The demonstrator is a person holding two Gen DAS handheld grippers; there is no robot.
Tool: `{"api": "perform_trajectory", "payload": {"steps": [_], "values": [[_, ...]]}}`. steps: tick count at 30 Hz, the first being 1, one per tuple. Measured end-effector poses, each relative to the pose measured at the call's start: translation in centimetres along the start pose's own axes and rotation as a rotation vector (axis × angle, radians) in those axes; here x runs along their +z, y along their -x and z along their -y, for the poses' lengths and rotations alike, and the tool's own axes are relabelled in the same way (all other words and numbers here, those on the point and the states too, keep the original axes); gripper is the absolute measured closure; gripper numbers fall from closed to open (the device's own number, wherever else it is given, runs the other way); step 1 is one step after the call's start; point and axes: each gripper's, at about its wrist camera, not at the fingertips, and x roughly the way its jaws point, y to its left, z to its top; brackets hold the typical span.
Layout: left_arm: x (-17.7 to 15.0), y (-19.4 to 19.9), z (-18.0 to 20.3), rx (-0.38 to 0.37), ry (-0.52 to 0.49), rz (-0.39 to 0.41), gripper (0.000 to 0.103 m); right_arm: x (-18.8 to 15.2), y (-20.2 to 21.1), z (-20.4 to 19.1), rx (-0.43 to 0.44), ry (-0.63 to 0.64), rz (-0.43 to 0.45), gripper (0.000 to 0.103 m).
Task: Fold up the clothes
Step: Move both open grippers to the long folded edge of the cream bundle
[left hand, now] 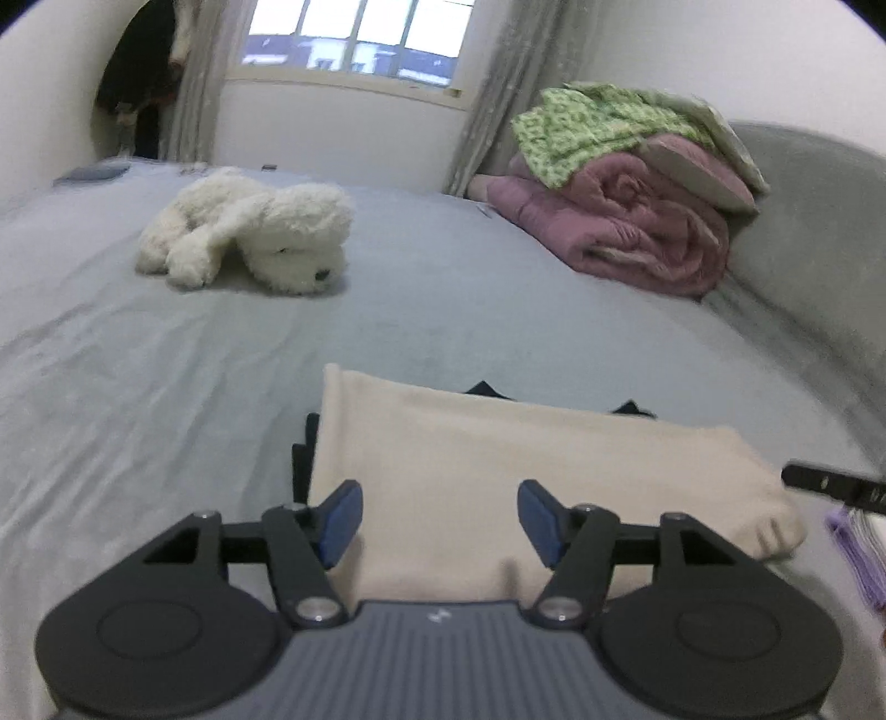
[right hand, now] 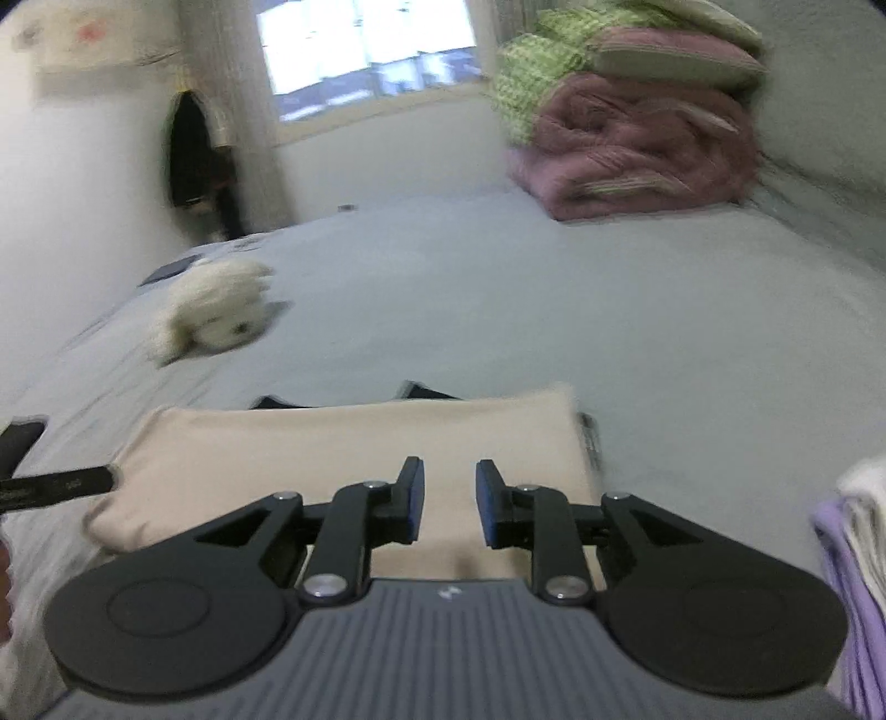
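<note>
Spreading across both views, the grey bed point(left hand: 166, 343) fills most of what can be seen, its cover lightly creased, with a padded grey headboard point(left hand: 803, 221) curving up along the right. At the far side a window point(left hand: 360, 39) glows bright between pale curtains point(left hand: 498, 111), and dark clothing point(left hand: 138, 83) hangs by the wall to the left.

Against the headboard sits a rolled mauve quilt point(left hand: 626, 227), with a green patterned blanket point(left hand: 581, 122) and a pillow heaped on top. Nearer the middle of the bed, well apart from that pile, a white plush dog point(left hand: 249, 238) lies on its side.

Close to the cameras lies the task's thing — a cream garment point(left hand: 526, 471), folded into a flat rectangle on the bed cover, with the dark corners of another garment point(left hand: 484, 387) poking out from under its far edge and left side. At the right edge, a lilac and white stack of folded clothes point(right hand: 853, 554) shows only partly.

The left gripper point(left hand: 440, 523) hovers over the near-left part of the cream garment, its blue pads point(left hand: 340, 520) wide apart — released, nothing between them. The right gripper point(right hand: 449, 501) hangs over the near-right part of the same garment; its jaws stand a narrow gap apart, parted, with no cloth pinched. The right wrist view is blurred.
</note>
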Motion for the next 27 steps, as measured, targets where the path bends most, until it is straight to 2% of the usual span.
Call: {"api": "perform_trajectory", "payload": {"steps": [6,11,20,27], "values": [[-0.9,-1.4,-0.5,0.062,0.002,-0.06,0.041,-1.2,-2.5,-2.2,0.023,0.08,-0.095,0.078],[-1.6,-1.6,0.3,0.106,-0.042,-0.068,0.041,-2.4,-3.7,-2.7,0.01,0.123,-0.143,0.078],[-2.4,-1.7,0.4,0.129,-0.057,-0.068,0.041,-3.4,-4.0,-3.4,-0.028,0.196,-0.14,0.077],[-2.7,-1.6,0.8,0.15,-0.087,-0.056,0.041,-3.3,-4.2,-3.8,-0.042,0.191,-0.152,0.077]]}}
